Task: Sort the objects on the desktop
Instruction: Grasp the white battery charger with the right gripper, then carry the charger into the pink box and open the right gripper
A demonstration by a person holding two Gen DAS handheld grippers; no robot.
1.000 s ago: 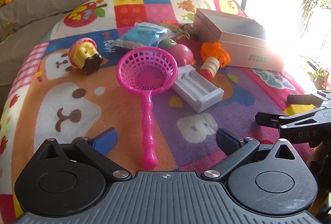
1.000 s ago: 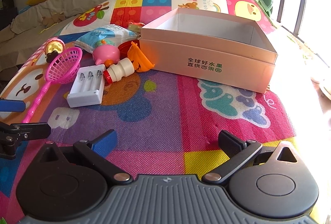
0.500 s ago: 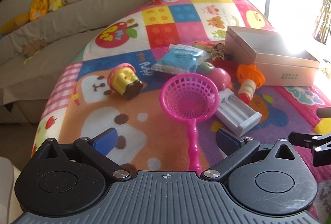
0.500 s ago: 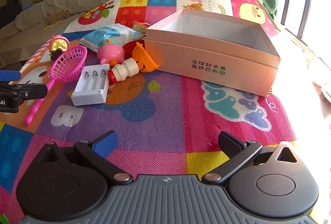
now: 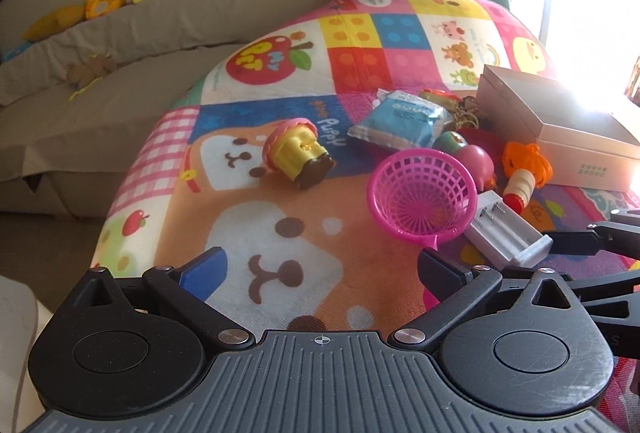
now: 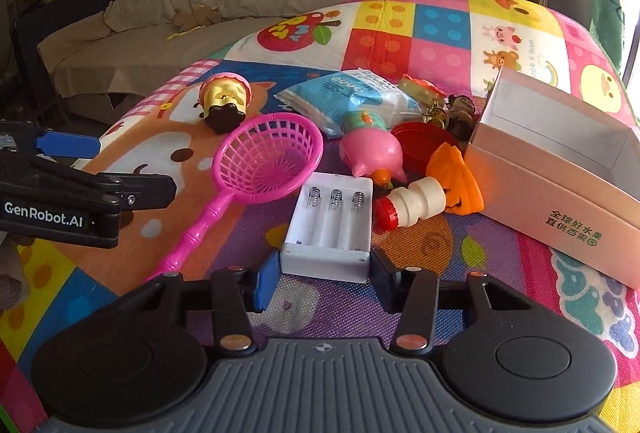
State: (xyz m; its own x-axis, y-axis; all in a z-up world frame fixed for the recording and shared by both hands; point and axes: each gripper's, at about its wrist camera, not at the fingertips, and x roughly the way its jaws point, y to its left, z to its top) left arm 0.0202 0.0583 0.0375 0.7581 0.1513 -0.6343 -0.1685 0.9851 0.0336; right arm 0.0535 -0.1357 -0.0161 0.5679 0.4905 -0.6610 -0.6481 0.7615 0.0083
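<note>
Toys lie scattered on a colourful play mat. A white battery holder [image 6: 332,221] lies beside a pink toy net [image 6: 268,153]. My right gripper [image 6: 325,279] is closing on the holder's near end, with a pad against each long side. The open pink cardboard box [image 6: 560,173] stands to the right and looks empty. My left gripper [image 5: 320,269] hovers open over the mat with nothing between its fingers, and the net [image 5: 424,201] lies just beyond its right finger. The left gripper [image 6: 120,167] also shows at the left edge of the right wrist view.
A yellow cupcake toy [image 6: 224,101], a blue packet [image 6: 352,93], a pink pig toy [image 6: 372,149], a red lid [image 6: 416,141] and an orange toy with a white bottle [image 6: 424,201] crowd the area behind the holder. A beige sofa [image 5: 160,33] with plush toys runs behind the mat.
My right gripper has moved forward and left to the battery holder, and its jaws have narrowed around it. The left gripper has swung left, so the net now sits at its right.
</note>
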